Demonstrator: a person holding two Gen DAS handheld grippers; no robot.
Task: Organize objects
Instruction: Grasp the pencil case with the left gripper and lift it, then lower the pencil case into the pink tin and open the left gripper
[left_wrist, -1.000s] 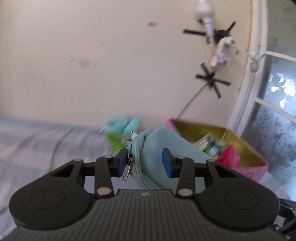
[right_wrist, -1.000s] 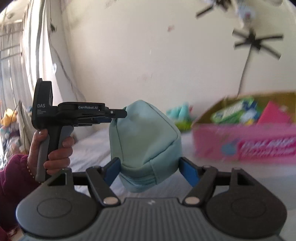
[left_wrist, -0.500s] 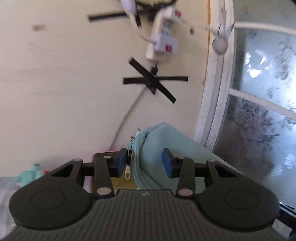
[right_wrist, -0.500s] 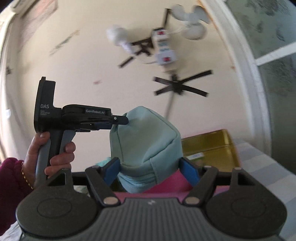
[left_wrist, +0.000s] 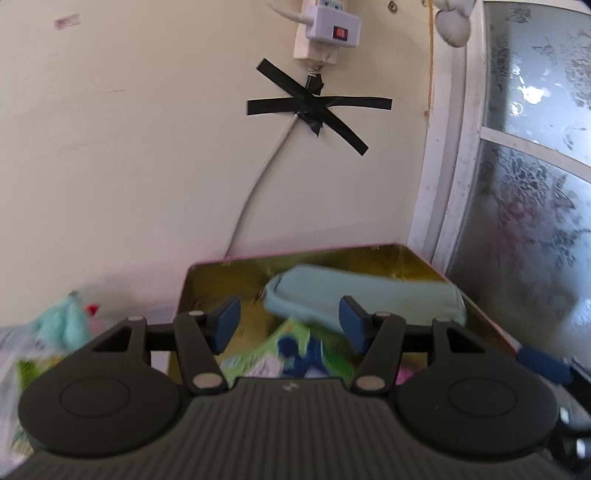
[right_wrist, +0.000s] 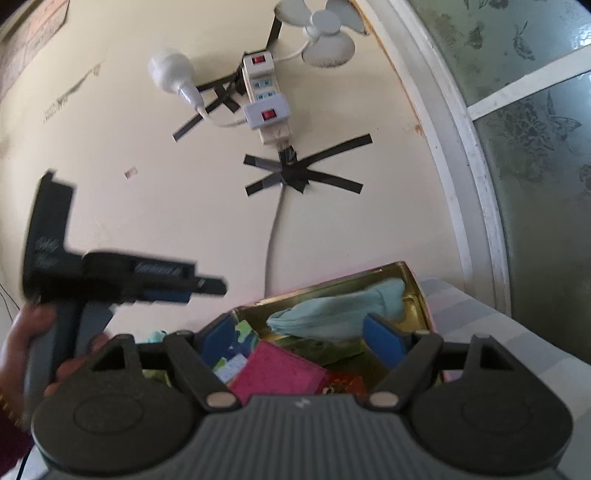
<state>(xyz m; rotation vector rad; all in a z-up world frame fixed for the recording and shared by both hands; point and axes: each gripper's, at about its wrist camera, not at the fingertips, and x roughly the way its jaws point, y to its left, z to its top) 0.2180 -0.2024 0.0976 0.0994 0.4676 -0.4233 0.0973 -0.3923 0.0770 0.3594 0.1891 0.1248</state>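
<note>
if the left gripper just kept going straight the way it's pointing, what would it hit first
Probably the light blue pouch lying in the pink box, straight ahead of the left gripper, whose jaws are opening with nothing between them. Depth is unclear; the green packet below may come first.

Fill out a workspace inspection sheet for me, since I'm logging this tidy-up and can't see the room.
Surface: striped bed sheet.
Job's things: teal pouch lies in the pink box with gold lining, on top of green packets and a pink cloth.
Clutter: teal soft toy left of the box.
Grippers: left gripper and right gripper both opening, nothing between the pads.
Cables: grey cord taped to the wall, running from a power strip.
Surroundings: frosted window, small fan, bulb.
</note>
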